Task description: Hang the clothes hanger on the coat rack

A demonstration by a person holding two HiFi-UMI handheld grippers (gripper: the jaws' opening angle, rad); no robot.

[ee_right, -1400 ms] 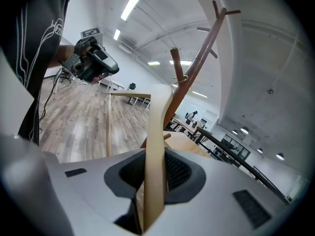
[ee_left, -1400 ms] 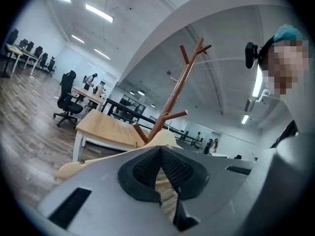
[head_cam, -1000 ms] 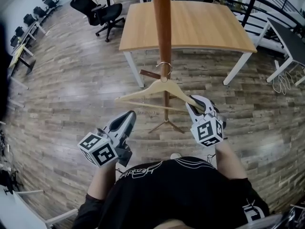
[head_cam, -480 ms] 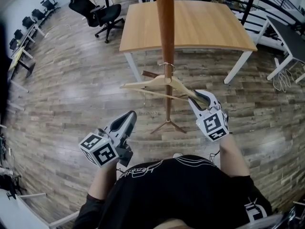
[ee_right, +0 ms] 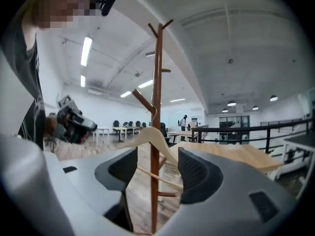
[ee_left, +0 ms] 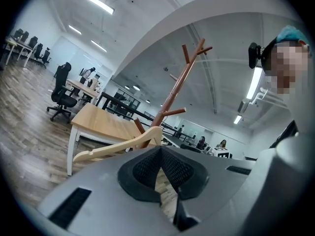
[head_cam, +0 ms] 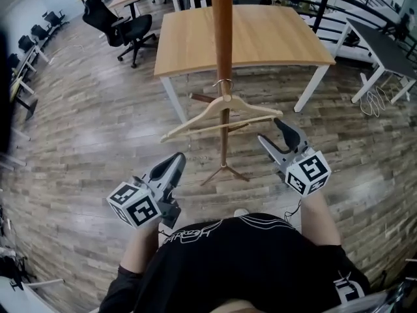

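1. Clothes hanger [head_cam: 251, 106] hangs by its hook on the coat rack [head_cam: 223, 31], long axis running from ahead of the left tongs [head_cam: 176, 158] to just off the right tongs [head_cam: 270, 130].
2. Right tongs opening wide, gripping nothing; left tongs closed, empty.

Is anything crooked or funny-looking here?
The hanger hangs crooked on the rack: in the head view its left end dips lower than its right. Nothing else stands out.

Pale, smooth matt wooden clothes hanger [head_cam: 207, 109], glossy reddish-brown wooden coat rack [head_cam: 223, 38], shiny wood-plank floor [head_cam: 85, 129]
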